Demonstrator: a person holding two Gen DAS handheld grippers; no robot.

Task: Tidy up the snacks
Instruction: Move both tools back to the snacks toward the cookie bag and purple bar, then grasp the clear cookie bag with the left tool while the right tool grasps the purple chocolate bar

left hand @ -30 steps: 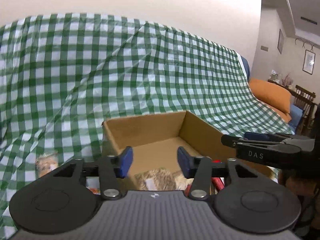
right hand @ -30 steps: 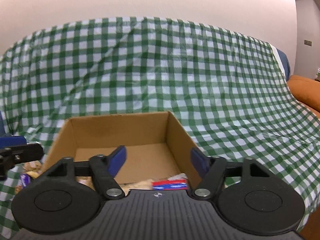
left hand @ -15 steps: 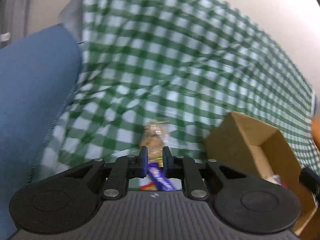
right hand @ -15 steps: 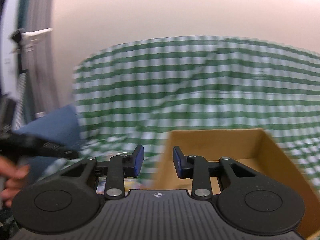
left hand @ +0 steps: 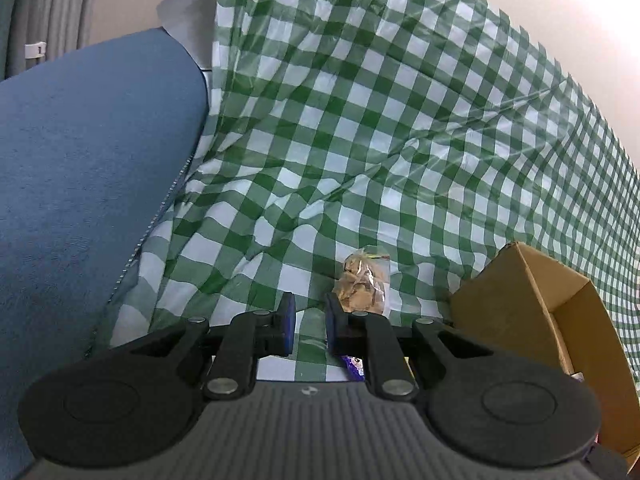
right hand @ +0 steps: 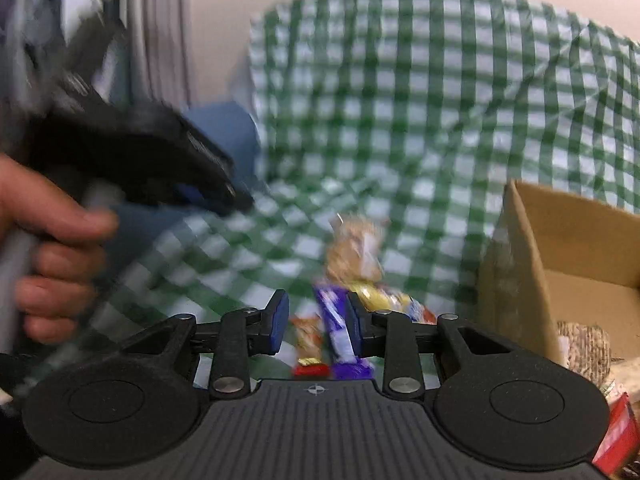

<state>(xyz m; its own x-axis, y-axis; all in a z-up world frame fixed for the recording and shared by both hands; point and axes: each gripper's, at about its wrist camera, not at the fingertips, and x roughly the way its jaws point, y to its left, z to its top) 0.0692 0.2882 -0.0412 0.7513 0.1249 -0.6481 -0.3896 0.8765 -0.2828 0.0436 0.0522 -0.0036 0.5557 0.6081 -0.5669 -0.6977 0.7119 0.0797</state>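
Observation:
Loose snacks lie on the green checked cloth (left hand: 360, 140) left of the cardboard box (left hand: 520, 320). A clear bag of brown pieces (left hand: 364, 284) sits just ahead of my left gripper (left hand: 309, 312), off its right finger. The jaws are nearly together with only cloth showing in the slit. A purple wrapper (left hand: 354, 366) peeks out under that finger. The right wrist view is blurred. My right gripper (right hand: 316, 316) hangs open over the purple bar (right hand: 336, 328), which shows in the gap close to the right pad. A red-orange packet (right hand: 306, 336), a yellow packet (right hand: 380, 298) and the clear bag (right hand: 356, 252) lie around it.
A blue cushion (left hand: 80, 200) borders the cloth on the left. The box (right hand: 516, 280) at the right holds several packets (right hand: 588, 344), with a red pack (right hand: 616, 436) near the view's corner. A hand (right hand: 52, 232) holds the left gripper (right hand: 240, 200) at the upper left of the right wrist view.
Both grippers swung left from over the open box to the loose snacks beside the blue cushion. Both pairs of jaws narrowed, the left almost fully.

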